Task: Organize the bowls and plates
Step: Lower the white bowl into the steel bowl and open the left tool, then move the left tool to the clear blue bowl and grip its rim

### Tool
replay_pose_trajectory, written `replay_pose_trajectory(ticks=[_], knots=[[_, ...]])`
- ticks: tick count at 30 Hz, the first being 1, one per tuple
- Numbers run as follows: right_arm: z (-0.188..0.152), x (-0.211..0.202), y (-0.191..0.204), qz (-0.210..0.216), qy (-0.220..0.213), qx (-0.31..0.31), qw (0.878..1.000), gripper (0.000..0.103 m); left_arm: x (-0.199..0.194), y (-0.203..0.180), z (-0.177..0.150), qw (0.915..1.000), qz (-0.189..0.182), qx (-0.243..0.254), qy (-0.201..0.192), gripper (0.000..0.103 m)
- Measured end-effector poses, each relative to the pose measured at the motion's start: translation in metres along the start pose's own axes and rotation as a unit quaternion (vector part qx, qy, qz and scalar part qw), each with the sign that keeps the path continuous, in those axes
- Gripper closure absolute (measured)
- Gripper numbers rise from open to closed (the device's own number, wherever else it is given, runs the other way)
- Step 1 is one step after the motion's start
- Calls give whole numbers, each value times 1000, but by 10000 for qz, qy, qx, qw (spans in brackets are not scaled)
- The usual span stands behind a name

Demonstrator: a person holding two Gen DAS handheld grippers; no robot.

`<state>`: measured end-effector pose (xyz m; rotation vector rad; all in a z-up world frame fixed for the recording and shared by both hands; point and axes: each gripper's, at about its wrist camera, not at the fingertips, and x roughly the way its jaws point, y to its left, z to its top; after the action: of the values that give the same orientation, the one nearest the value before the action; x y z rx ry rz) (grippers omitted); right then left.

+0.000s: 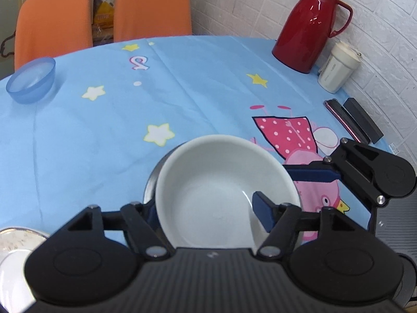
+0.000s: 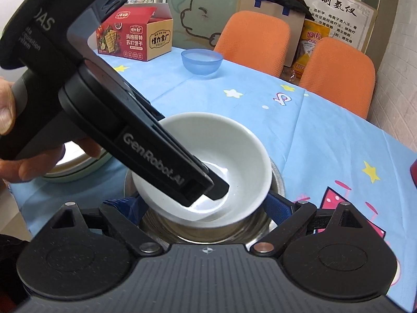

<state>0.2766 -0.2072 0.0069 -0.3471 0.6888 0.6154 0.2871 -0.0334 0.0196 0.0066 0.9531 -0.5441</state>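
Observation:
A white bowl (image 1: 221, 182) (image 2: 208, 156) sits tilted inside a steel bowl (image 1: 149, 180) (image 2: 198, 232) on the blue tablecloth. My left gripper (image 1: 208, 214) straddles the white bowl's near rim, one finger (image 1: 263, 211) inside the bowl and the other outside under the rim; it looks closed on the rim. In the right wrist view it reaches into the bowl (image 2: 208, 185). My right gripper (image 2: 206, 208) is open around the steel bowl, its blue fingers (image 2: 278, 208) at either side. A translucent blue bowl (image 1: 31, 79) (image 2: 202, 61) stands apart at the far side.
A red thermos jug (image 1: 310, 23), a white cup (image 1: 338, 67) and black boxes (image 1: 359, 122) stand by the wall. A patterned plate (image 1: 13, 245) lies near left. A pale green dish (image 2: 75, 167) and a cracker box (image 2: 135, 34) show too. Orange chairs (image 1: 153, 7) are behind.

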Motion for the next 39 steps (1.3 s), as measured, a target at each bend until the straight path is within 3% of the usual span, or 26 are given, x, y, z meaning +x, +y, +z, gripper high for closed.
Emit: replay_pose_trajectory(ticks=[4, 9, 16, 19, 23, 29, 39], knots=[[-4, -21, 0, -146, -27, -87, 9999, 21, -14, 5, 2, 9999, -128, -73, -88, 31], [-11, -60, -3, -197, -242, 210, 9993, 21, -48, 11, -4, 9984, -274, -162, -473, 29], [-24, -95, -3, -536, -682, 529, 9948, 21, -98, 26, -16, 9947, -52, -358, -959, 26], [-28, -96, -2, -542, -773, 665, 9933, 21, -112, 32, -23, 9934, 163, -412, -1058, 23], [-31, -90, 0, -414, -863, 890, 9914, 21, -121, 38, -36, 9897, 451, -578, -1226, 6], [-32, -80, 5, -223, -976, 1322, 9862, 21, -121, 48, -47, 9864, 692, -859, -1217, 6], [-5, -58, 0, -164, -852, 1425, 9860, 21, -117, 86, -42, 9835, 980, -1002, -1143, 6]])
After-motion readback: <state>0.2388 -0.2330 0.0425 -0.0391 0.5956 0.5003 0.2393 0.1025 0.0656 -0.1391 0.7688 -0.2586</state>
